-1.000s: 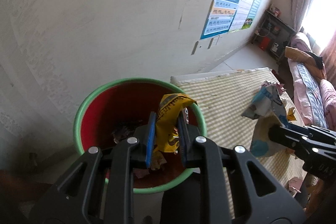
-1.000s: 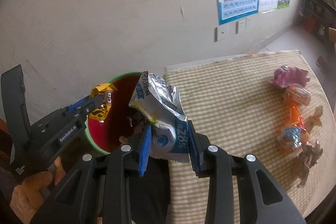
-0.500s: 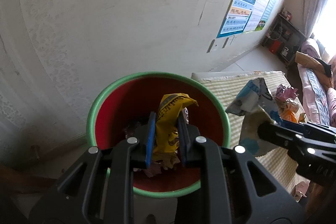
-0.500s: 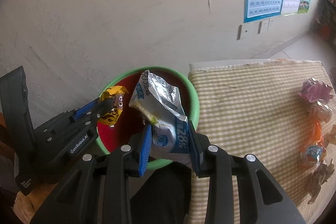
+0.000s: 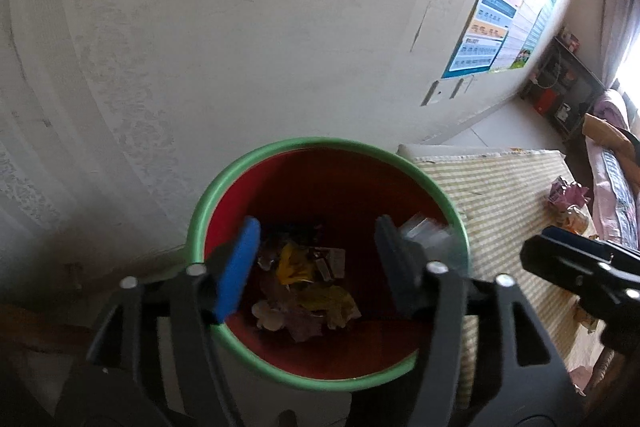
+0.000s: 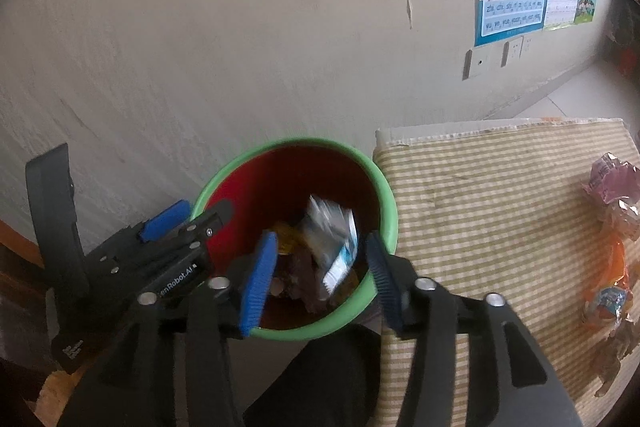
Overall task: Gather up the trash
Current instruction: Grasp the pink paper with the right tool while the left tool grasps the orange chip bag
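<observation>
bin (image 5: 256, 163): against wall (image 5: 240, 27) | wrappers (image 5: 308, 291): in bin | mat (image 6: 500, 195): right of bin

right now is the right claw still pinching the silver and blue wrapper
No: the right claw has its jaws opening with nothing pressed between them, and the silver and blue wrapper is blurred inside the red bin.
</observation>
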